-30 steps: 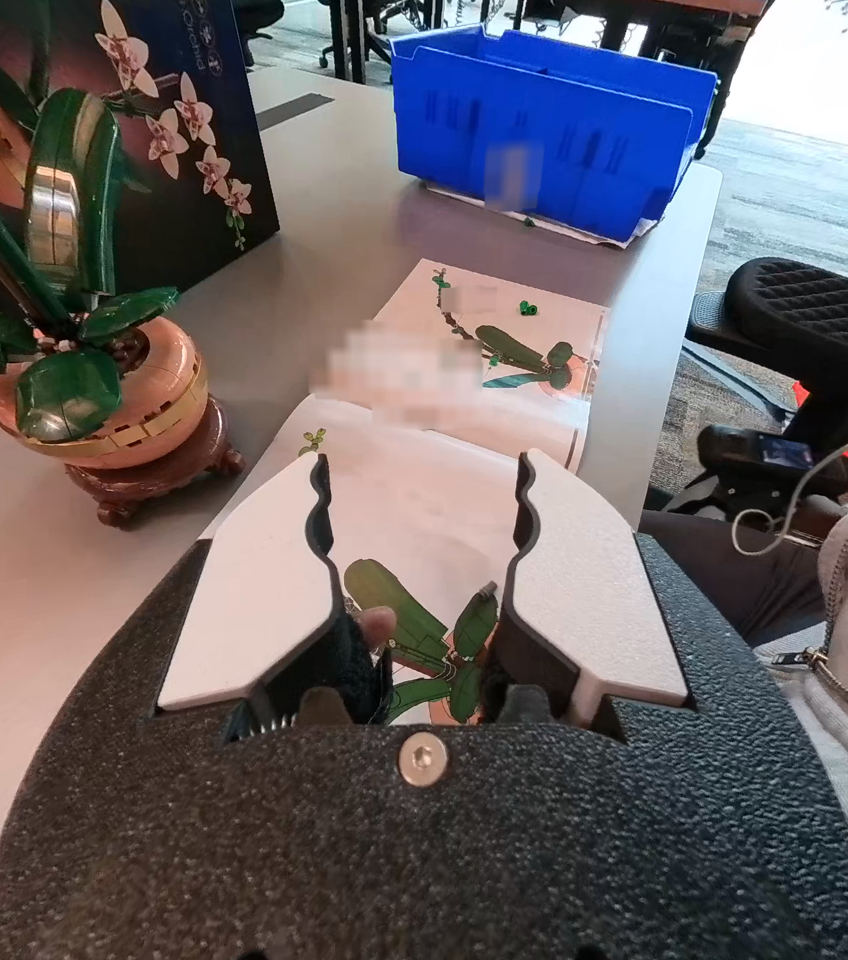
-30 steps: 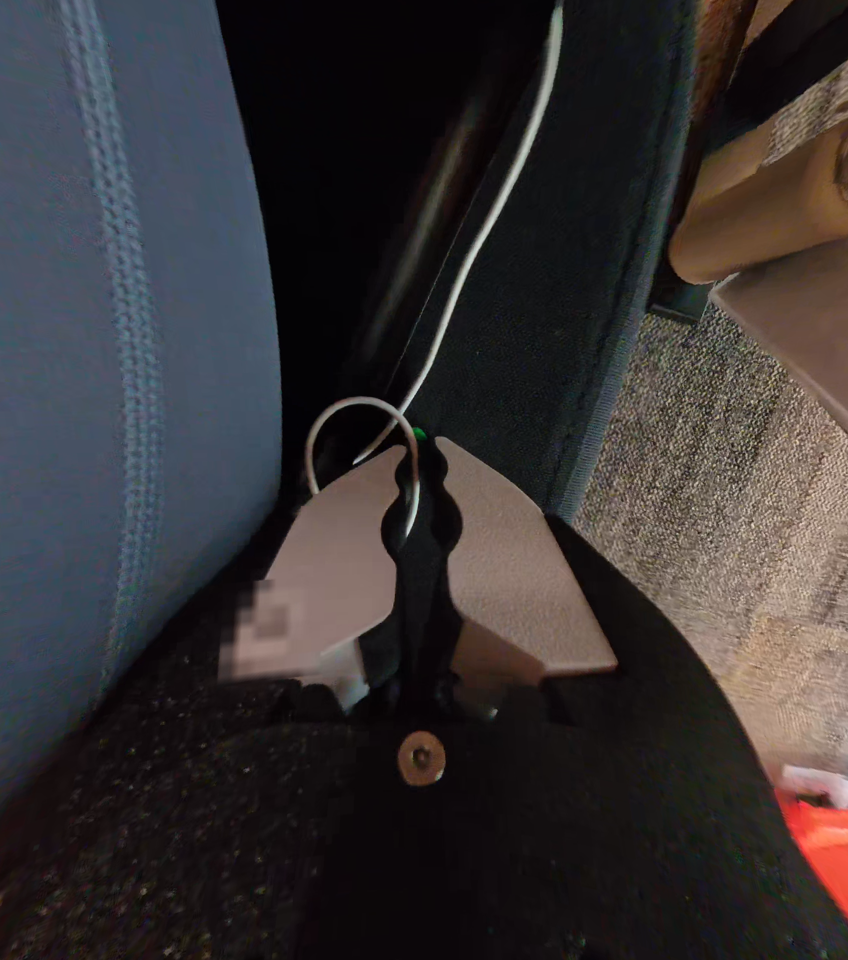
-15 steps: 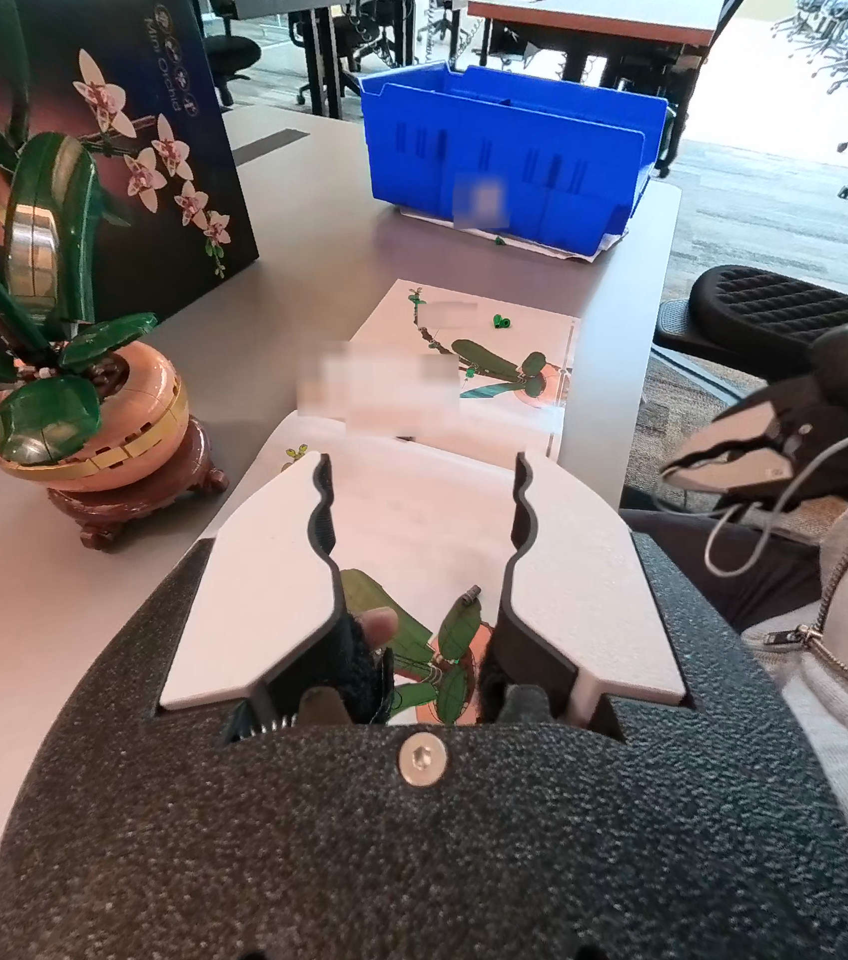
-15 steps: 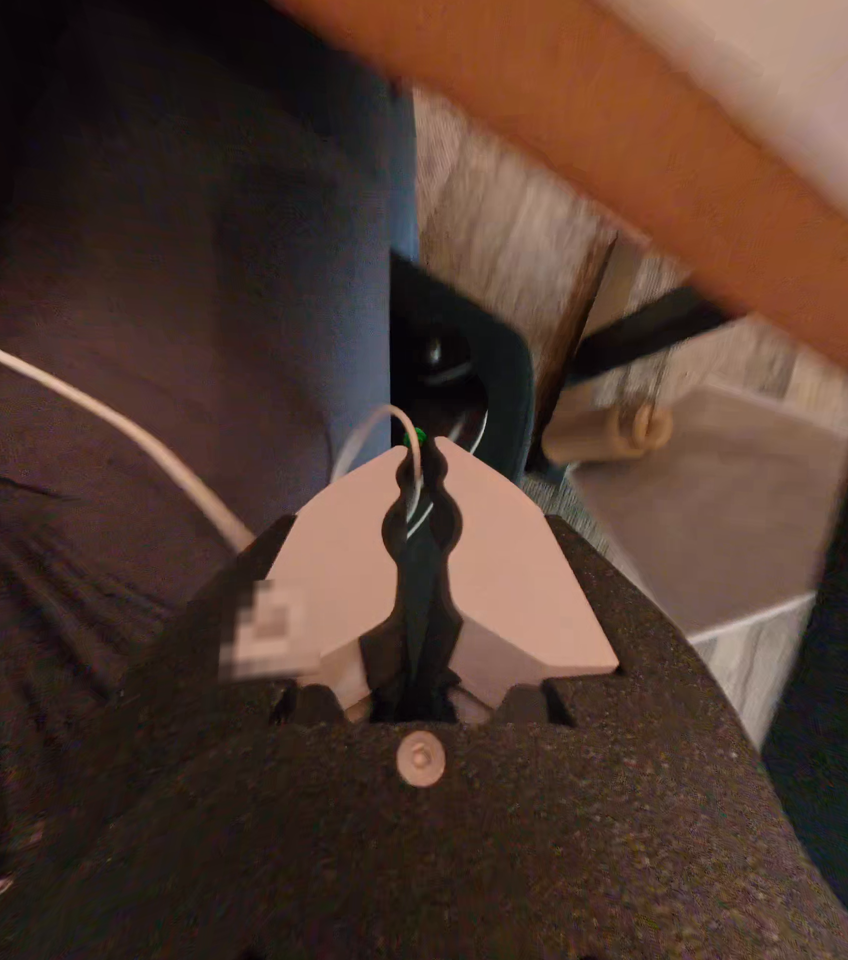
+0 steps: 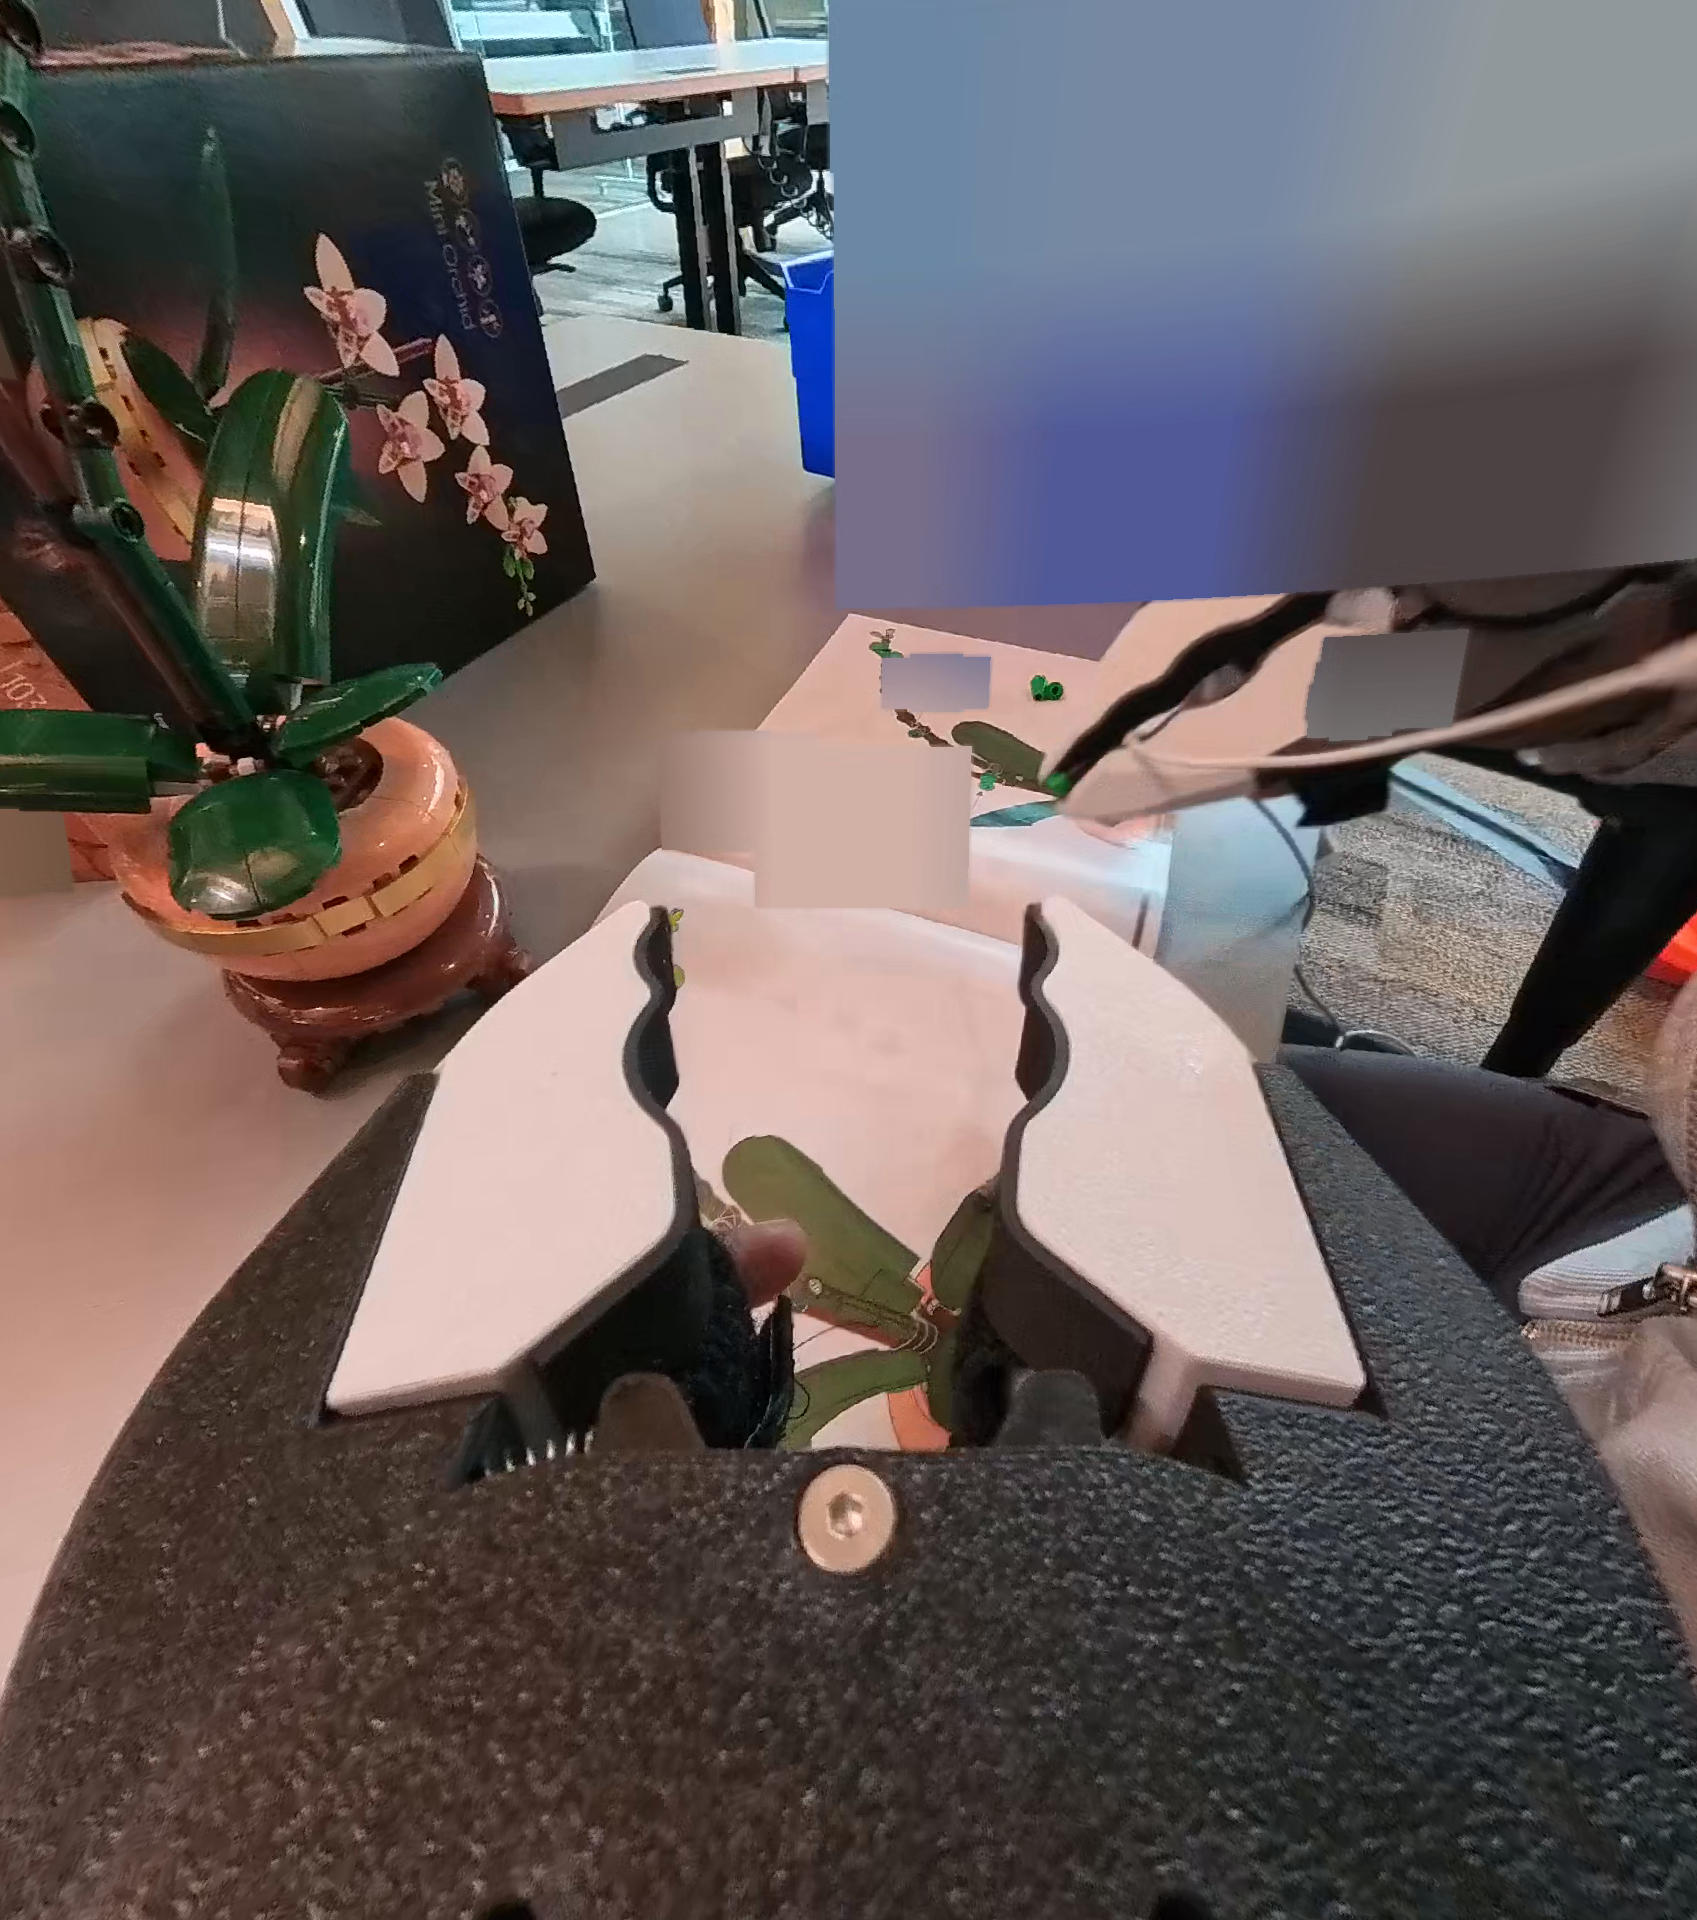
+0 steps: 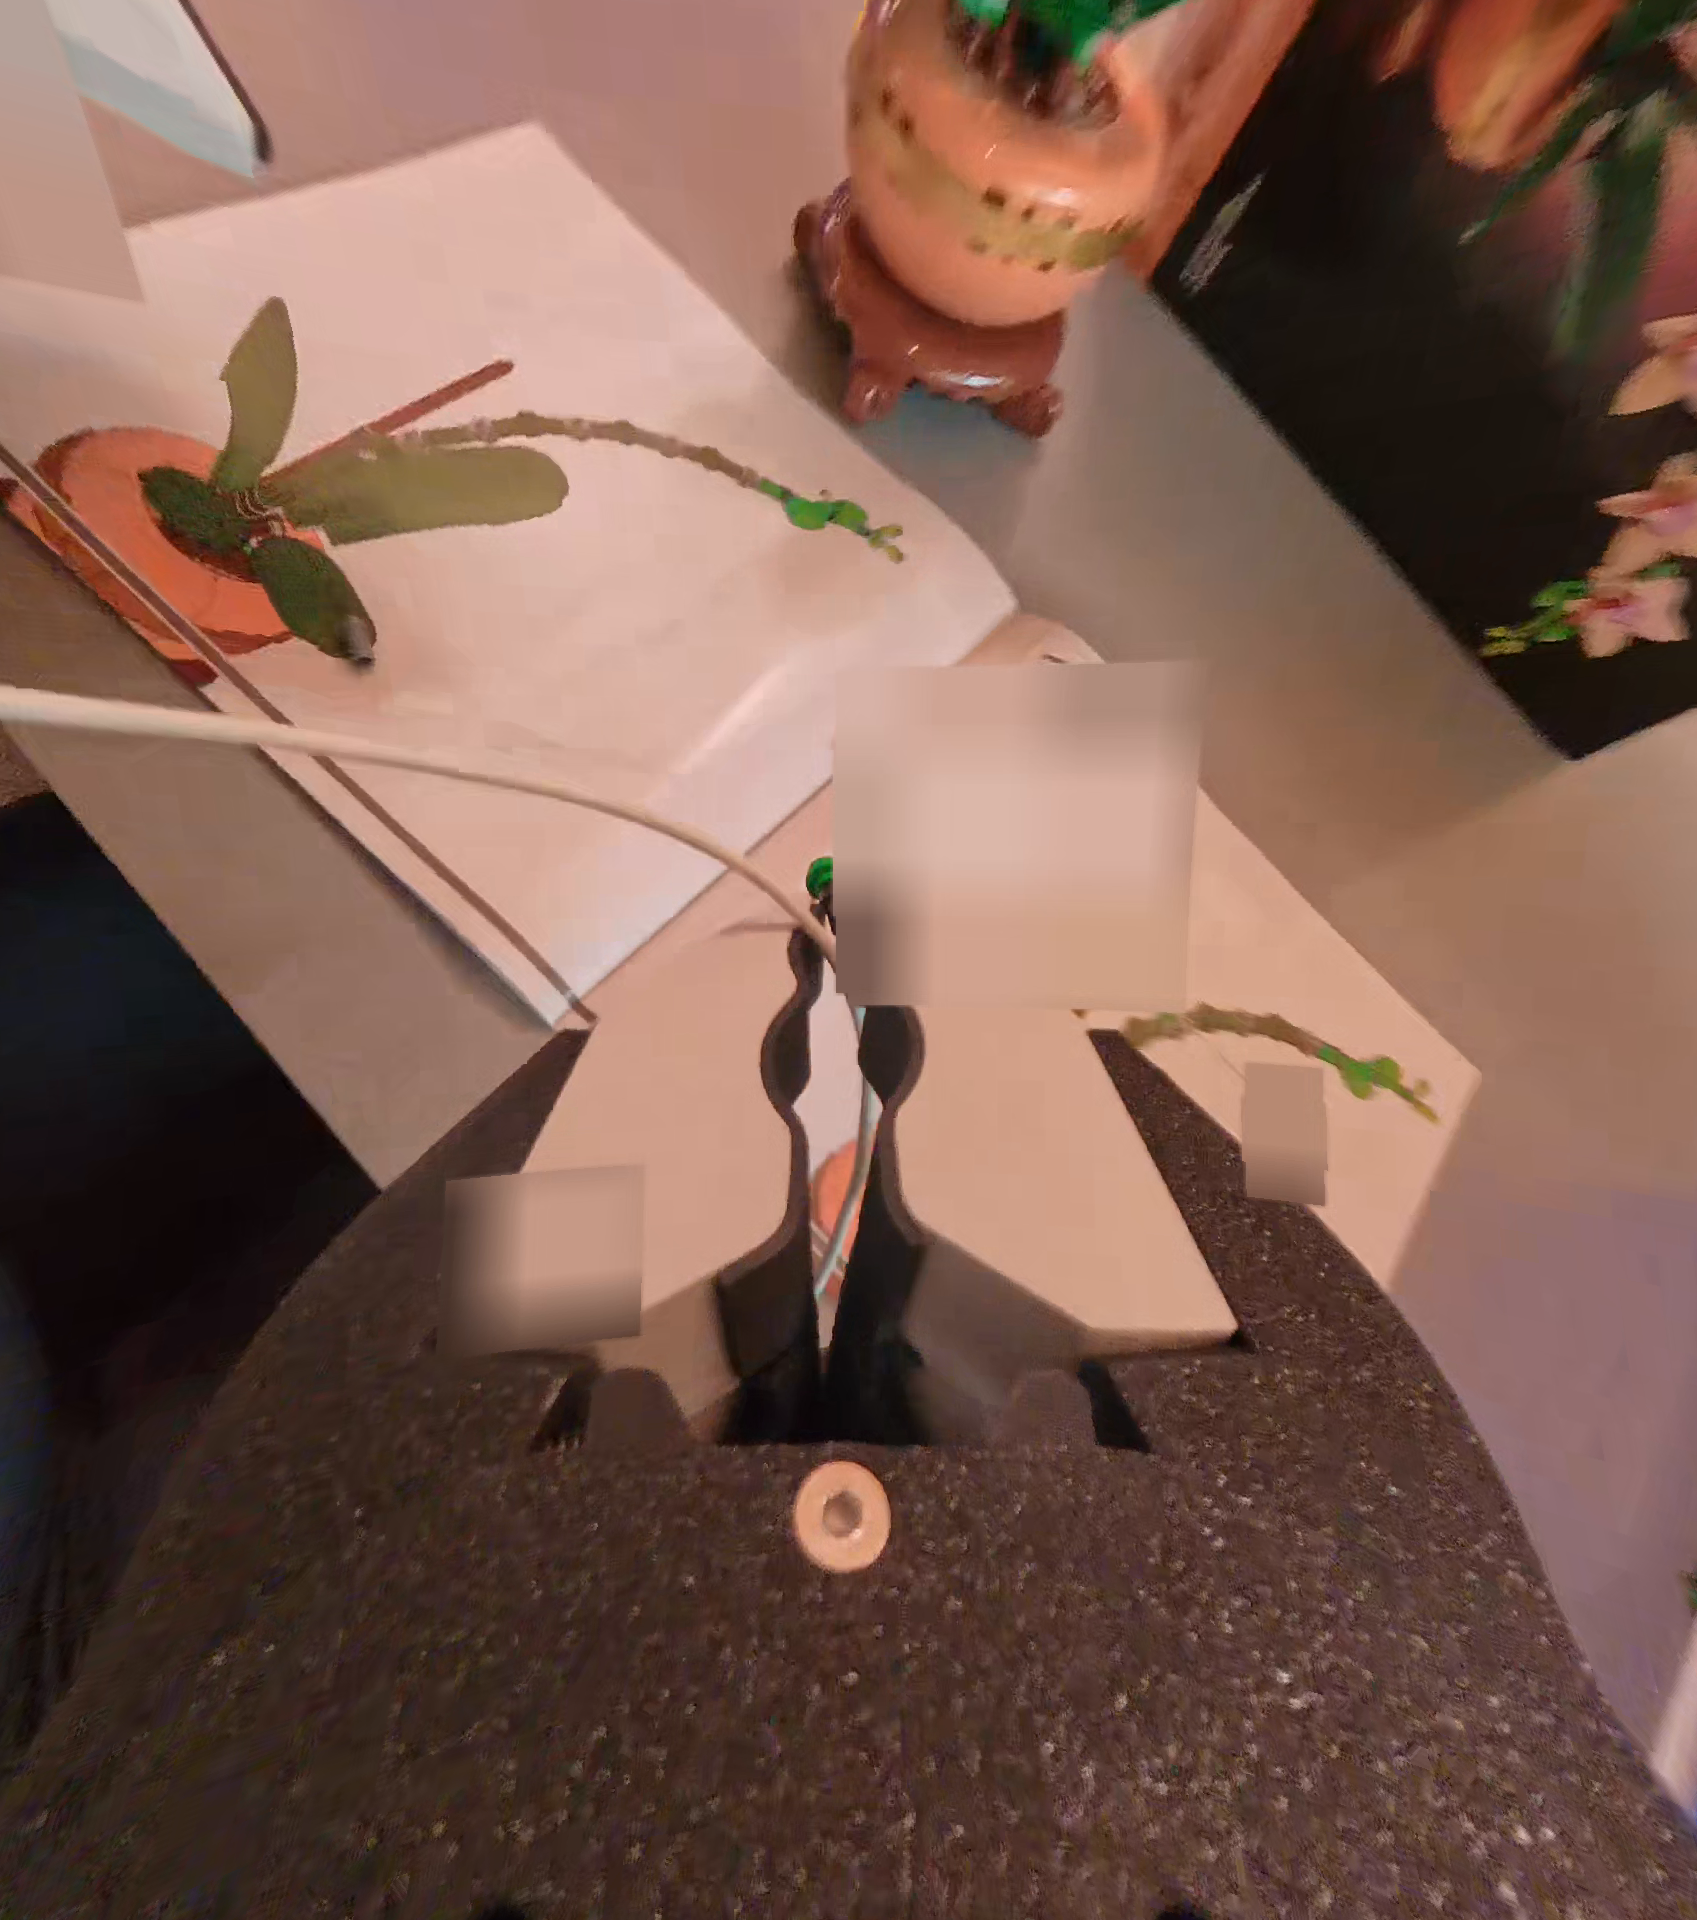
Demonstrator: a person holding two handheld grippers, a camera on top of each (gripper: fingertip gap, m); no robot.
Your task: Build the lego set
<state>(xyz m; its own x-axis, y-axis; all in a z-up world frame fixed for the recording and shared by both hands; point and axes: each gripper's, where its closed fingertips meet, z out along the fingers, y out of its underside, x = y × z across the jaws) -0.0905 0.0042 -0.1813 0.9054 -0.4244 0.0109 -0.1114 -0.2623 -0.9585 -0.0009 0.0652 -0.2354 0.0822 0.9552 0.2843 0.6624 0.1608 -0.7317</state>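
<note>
A tiny green plastic piece (image 5: 1059, 781) is pinched at the clenched right gripper (image 6: 828, 914) tips, far right of the empty, wide-open left gripper (image 5: 844, 935); the brick-built orchid pot (image 5: 304, 831) stands left.

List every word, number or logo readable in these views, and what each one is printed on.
I don't copy out writing, so here is where it stands.
Dark orchid box, side edge: pale lettering with small round symbols, legible in the left wrist view.
Same box, lower front corner: pale numerals, partly cut off.
Open booklet: printed plant drawings, no text showing on the visible parts.
Right wrist view: the box's lettering is too blurred to read.
</note>
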